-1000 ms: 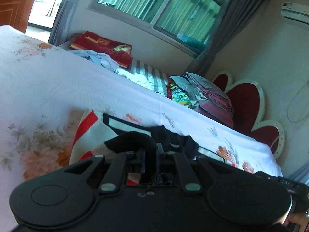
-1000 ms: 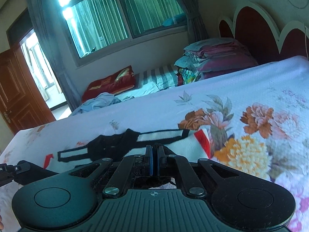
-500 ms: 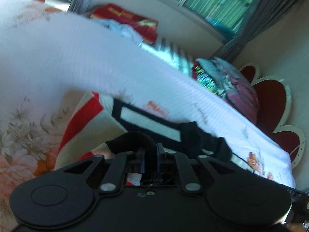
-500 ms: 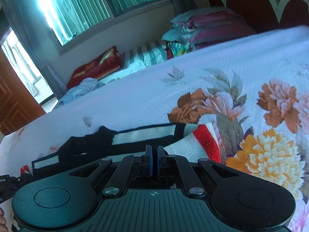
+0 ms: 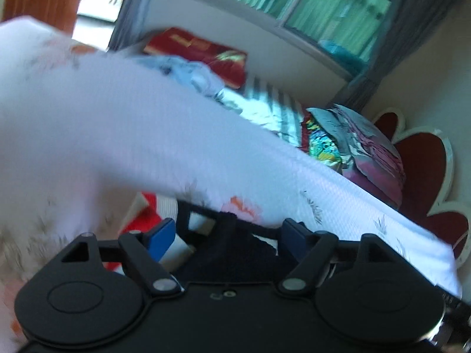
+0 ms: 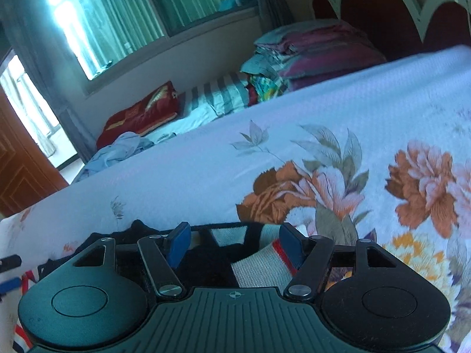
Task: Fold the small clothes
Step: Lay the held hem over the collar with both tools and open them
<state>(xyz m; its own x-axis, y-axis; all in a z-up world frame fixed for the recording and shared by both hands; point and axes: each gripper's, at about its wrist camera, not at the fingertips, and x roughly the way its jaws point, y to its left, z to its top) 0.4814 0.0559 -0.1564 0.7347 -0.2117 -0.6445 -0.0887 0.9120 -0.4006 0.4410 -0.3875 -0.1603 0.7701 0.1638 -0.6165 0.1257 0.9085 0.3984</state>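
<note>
Now both the left claw (image 5: 226, 236) and the right claw (image 6: 235, 242) have just been opening and stand apart; the striped garment (image 6: 259, 267) lies on the flowered bed (image 6: 338, 117) between their pads, not pressed.

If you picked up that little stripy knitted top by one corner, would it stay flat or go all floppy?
Probably floppy: the knitted top already lies bunched in soft folds on the flowered bedsheet. It looks thin, so likely light. The ribbed knit seems unlikely to slip. Both the left gripper and right gripper have just opened, pads clear of the cloth.
</note>
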